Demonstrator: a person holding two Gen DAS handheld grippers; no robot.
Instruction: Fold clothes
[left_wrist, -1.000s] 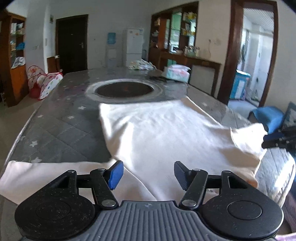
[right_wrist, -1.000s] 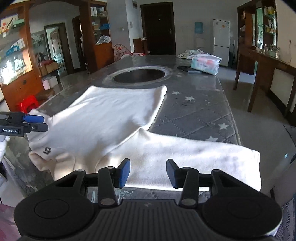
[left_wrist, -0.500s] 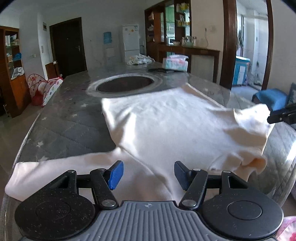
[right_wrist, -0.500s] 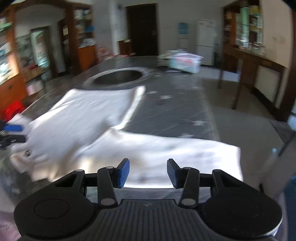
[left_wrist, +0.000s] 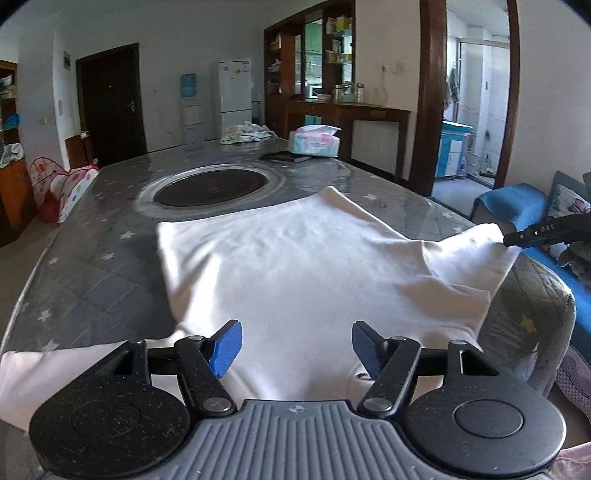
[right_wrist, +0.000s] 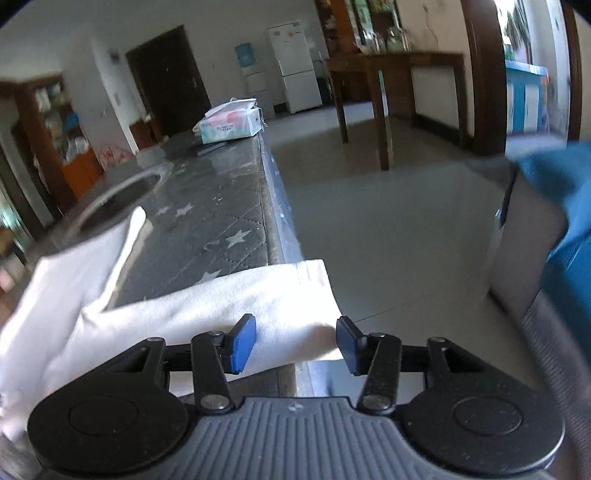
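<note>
Spreading across the near end of the grey star-patterned surface (left_wrist: 92, 273), the white long-sleeved top (left_wrist: 295, 273) lies flat in front of you, one sleeve (right_wrist: 258, 299) reaching to the surface's edge. Your left hand-held gripper (left_wrist: 295, 347) hovers over the garment's near part, its jaws opening with nothing pinched between the blue pads (left_wrist: 225, 347). Your right hand-held gripper (right_wrist: 293, 343) is over that sleeve's cuff, jaws also opening, the cloth below them ungripped. A tissue box (left_wrist: 314, 142) sits at the far end.

White shirt (left_wrist: 295, 273) spread on table (left_wrist: 92, 258) beneath opening left tongs (left_wrist: 295, 345).
</note>
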